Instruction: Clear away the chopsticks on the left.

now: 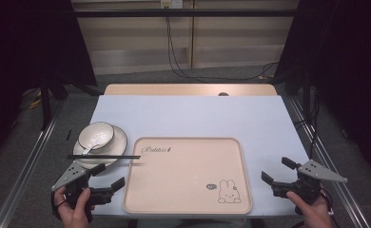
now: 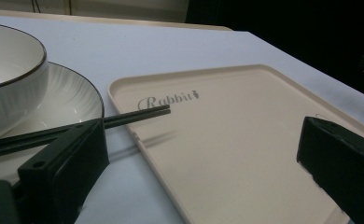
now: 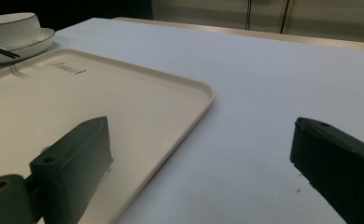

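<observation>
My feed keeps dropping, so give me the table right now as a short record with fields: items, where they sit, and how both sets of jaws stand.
tray: beige tray with a rabbit print, lying flat at the near middle of the table, nothing on it
plate: white plate left of the tray
bowl: white bowl on the plate, a spoon inside
chopsticks: black chopsticks across the plate's near rim, tips over the tray's left edge
left gripper: left gripper near the plate, jaws open, holding nothing
right gripper: right gripper right of the tray, jaws open, holding nothing
</observation>
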Demonstrator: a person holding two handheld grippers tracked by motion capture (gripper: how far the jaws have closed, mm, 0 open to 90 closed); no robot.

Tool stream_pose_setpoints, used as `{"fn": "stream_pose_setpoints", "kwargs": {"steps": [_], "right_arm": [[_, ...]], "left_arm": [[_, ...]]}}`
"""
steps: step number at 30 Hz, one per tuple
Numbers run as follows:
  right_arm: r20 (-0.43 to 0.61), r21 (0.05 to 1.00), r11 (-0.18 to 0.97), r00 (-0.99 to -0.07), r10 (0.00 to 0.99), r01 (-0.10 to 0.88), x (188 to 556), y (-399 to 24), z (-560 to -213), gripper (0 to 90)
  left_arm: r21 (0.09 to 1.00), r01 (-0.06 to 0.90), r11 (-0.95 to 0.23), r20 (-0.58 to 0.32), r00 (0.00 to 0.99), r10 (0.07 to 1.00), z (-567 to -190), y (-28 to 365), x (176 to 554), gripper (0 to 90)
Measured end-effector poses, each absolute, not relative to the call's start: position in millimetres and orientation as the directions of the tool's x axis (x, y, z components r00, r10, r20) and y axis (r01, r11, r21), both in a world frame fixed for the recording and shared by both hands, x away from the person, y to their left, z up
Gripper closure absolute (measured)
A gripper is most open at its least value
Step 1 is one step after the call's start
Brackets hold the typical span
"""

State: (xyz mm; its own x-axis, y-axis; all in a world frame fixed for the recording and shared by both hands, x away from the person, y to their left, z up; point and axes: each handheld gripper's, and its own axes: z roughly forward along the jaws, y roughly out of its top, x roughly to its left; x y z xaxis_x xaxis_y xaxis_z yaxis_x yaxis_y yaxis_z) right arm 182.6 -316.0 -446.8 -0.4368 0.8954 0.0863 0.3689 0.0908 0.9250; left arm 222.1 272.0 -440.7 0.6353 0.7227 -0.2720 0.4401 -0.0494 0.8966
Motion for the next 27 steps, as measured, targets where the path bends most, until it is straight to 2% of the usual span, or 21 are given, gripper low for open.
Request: {"fn": "stream_pose_setpoints", "kwargs": {"steps": [16,24,27], "right_arm": [[0.078,0.926,0.1,-0.444,0.893,0.364,181.2,-315.1,-446.3,5.4],[0.074,0.926,0.107,-0.454,0.888,0.361,181.8,-313.4,-445.8,6.0],[0.074,0.927,0.107,-0.454,0.888,0.36,182.1,-313.2,-445.6,6.2]], "left_arm": [[0.904,0.418,-0.088,-0.244,0.674,0.697,-436.0,279.6,215.6,1.9],[0.906,0.419,-0.064,-0.247,0.644,0.725,-429.6,293.4,216.6,2.8],[0.912,0.393,-0.116,-0.194,0.663,0.723,-426.9,296.7,217.5,3.9]]}}
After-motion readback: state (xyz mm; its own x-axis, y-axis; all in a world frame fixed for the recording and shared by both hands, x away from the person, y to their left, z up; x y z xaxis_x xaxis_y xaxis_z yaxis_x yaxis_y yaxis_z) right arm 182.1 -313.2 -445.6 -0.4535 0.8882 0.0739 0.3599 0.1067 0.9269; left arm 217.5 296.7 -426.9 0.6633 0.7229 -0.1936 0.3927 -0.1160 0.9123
